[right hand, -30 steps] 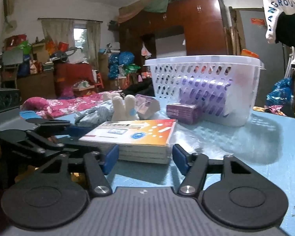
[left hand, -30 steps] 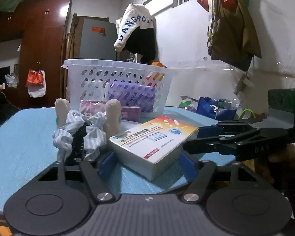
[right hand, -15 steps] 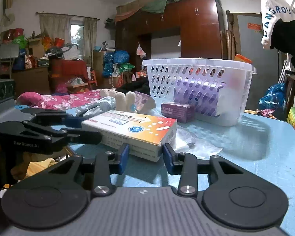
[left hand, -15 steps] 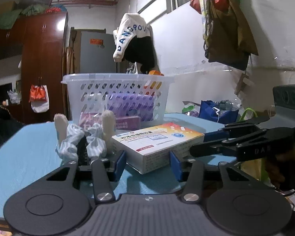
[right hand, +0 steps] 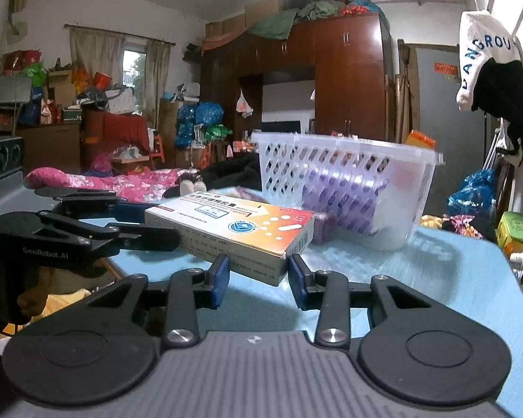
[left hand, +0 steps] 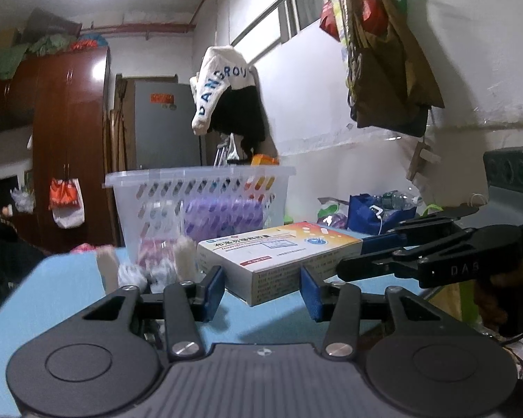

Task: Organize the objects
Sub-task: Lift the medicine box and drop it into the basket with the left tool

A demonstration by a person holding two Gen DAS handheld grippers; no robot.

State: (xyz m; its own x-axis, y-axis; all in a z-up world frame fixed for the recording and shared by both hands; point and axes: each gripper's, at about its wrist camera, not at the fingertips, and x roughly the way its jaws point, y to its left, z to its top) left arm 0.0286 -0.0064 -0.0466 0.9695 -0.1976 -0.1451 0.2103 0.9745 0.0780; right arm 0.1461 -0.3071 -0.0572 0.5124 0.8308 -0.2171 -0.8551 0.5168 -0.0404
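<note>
A white and orange medicine box point(left hand: 279, 254) is held up above the blue table point(left hand: 52, 299). My left gripper point(left hand: 261, 291) is shut on its near end. My right gripper point(right hand: 258, 278) is shut on its other end; the box also shows in the right wrist view point(right hand: 233, 230). A white plastic basket point(left hand: 198, 202) with purple packs inside stands behind the box; it also shows in the right wrist view point(right hand: 345, 181). A striped cloth toy with pale feet point(left hand: 146, 268) lies on the table left of the box.
A small purple box point(right hand: 326, 230) lies in front of the basket. Clothes and bags point(left hand: 387, 55) hang on the wall to the right. A wardrobe point(right hand: 345, 76) and a cluttered bed point(right hand: 115, 181) stand beyond the table. Bags point(left hand: 376, 212) sit past the table's far right edge.
Both grippers have closed in on the medicine box and lifted it off the table. The box now sits higher against the basket than before.
</note>
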